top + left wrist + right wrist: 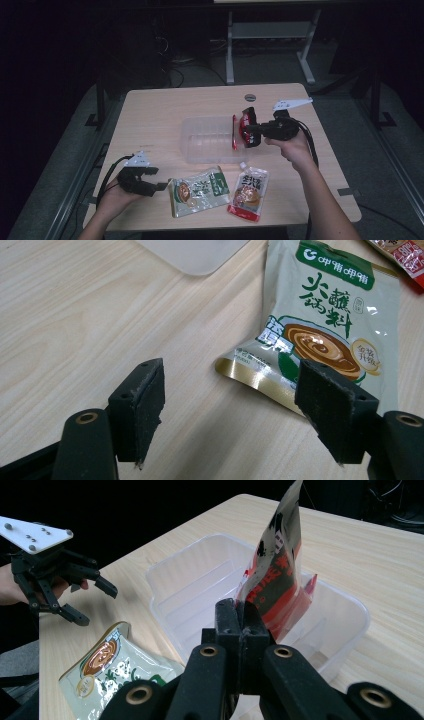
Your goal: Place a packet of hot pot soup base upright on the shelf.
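Note:
A clear plastic container [200,150] lies in the middle of the table. My right gripper [247,134] is shut on the lower edge of a red pouch [235,132] and holds it upright over the container's right end; the right gripper view shows the red pouch [275,570] standing above the container [190,575]. At the near left, my left gripper [160,178] is open, just left of a green sauce pouch [200,192] lying flat. Seen from the left gripper view, the green pouch [330,325] has its near corner between the open jaws.
A red-and-white spouted pouch [250,192] lies flat right of the green one, near the front edge. A round grommet [250,97] sits at the table's far side. Desk legs and cables stand beyond the table in the dark.

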`<state>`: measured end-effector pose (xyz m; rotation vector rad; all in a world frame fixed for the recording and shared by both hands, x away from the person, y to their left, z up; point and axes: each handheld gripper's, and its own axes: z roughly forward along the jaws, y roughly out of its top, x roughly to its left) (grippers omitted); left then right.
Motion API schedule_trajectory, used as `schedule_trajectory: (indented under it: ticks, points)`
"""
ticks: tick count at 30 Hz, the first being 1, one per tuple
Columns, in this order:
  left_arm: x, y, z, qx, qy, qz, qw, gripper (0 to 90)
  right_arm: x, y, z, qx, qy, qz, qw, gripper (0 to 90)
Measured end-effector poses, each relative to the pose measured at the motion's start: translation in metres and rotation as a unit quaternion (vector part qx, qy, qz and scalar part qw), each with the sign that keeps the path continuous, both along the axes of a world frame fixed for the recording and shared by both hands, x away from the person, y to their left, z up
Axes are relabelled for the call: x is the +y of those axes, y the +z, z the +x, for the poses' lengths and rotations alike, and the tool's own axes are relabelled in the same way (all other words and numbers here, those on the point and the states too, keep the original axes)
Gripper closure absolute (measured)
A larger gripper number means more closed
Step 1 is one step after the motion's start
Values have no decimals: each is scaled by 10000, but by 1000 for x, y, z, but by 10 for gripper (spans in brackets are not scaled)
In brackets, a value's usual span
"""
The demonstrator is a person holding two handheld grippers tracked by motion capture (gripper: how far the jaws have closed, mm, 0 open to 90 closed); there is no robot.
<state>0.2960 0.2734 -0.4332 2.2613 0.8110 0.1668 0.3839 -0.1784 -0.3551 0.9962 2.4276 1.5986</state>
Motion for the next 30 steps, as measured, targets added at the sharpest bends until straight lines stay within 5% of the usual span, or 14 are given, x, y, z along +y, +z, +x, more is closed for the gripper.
schedule_trajectory:
  ticks: [23, 30]
  points:
    - [-3, -1, -1, -22, -94, 19, 10000, 279, 27, -20, 20, 276, -134, -286, 9991, 884]
    - [-3, -1, -1, -28, -100, 21, 9999, 279, 27, -20, 21, 270, -191, -256, 9991, 720]
